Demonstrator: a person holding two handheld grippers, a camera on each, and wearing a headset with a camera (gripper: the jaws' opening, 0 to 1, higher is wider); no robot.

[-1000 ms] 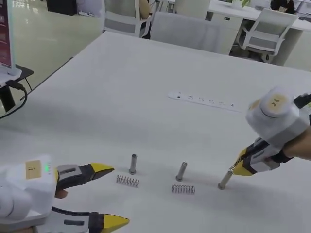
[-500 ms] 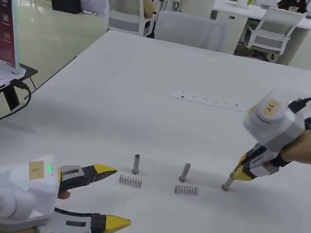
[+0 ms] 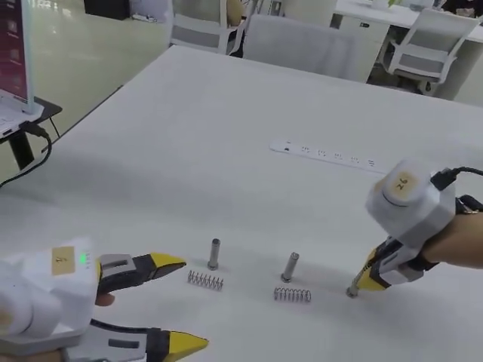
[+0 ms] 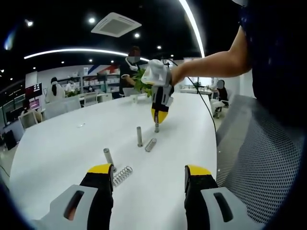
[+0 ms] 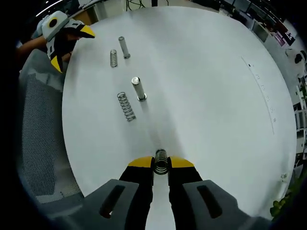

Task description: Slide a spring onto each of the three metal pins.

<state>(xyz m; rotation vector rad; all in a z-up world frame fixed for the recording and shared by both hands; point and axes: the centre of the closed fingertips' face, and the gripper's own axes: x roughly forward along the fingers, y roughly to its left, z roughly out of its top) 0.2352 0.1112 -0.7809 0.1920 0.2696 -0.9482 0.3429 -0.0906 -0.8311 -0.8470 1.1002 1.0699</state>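
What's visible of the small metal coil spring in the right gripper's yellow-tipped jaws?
The small silver coil spring looks like bare steel, seen almost end-on in the right gripper view, so its length is hidden. It is pinched between the yellow tips of the right gripper, axis pointing down at the white table. In the head view a grey metal pin stub shows below those tips; whether the coil is over it I cannot tell.
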